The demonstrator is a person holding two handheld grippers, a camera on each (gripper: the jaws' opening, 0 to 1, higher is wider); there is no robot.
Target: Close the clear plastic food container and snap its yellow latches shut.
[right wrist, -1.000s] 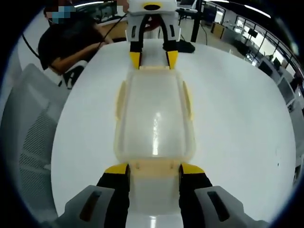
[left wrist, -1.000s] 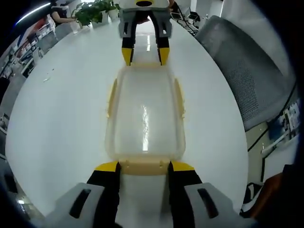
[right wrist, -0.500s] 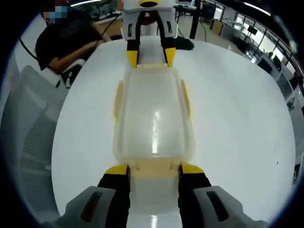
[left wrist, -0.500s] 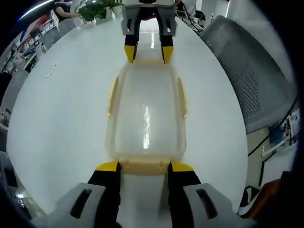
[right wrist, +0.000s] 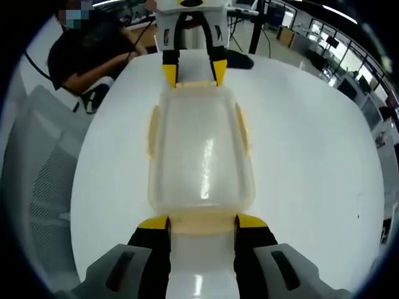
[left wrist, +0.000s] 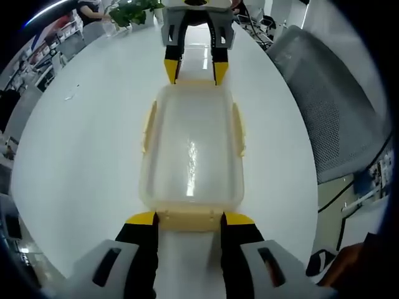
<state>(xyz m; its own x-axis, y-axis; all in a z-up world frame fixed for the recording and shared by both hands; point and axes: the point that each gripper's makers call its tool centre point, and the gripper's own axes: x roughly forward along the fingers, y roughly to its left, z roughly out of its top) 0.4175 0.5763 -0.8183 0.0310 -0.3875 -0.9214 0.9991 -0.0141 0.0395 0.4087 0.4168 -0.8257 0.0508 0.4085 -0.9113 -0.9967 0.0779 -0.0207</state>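
The clear plastic container [left wrist: 190, 149] [right wrist: 201, 152] lies with its lid on, lengthwise between my two grippers on the white table [left wrist: 81, 143]. Pale yellow side latches [left wrist: 148, 128] [right wrist: 242, 129] lie against its long sides. My left gripper [left wrist: 190, 219] is open, and its yellow-tipped jaws straddle the near end latch [left wrist: 189, 218]. The right gripper [right wrist: 202, 223] stands open the same way around the opposite end latch [right wrist: 202, 221]. Each gripper appears at the far end in the other's view: right gripper [left wrist: 194, 70], left gripper [right wrist: 194, 70].
A grey mesh chair [left wrist: 336, 106] [right wrist: 37, 156] stands close to the table's edge. A person in dark clothes [right wrist: 87, 56] sits beyond the far side. A potted plant [left wrist: 134, 9] and a black object [right wrist: 240, 60] rest near the table's far rim.
Both views have shifted slightly, so the container's far end looks wider and closer. The jaws hold the same spread at the two end latches.
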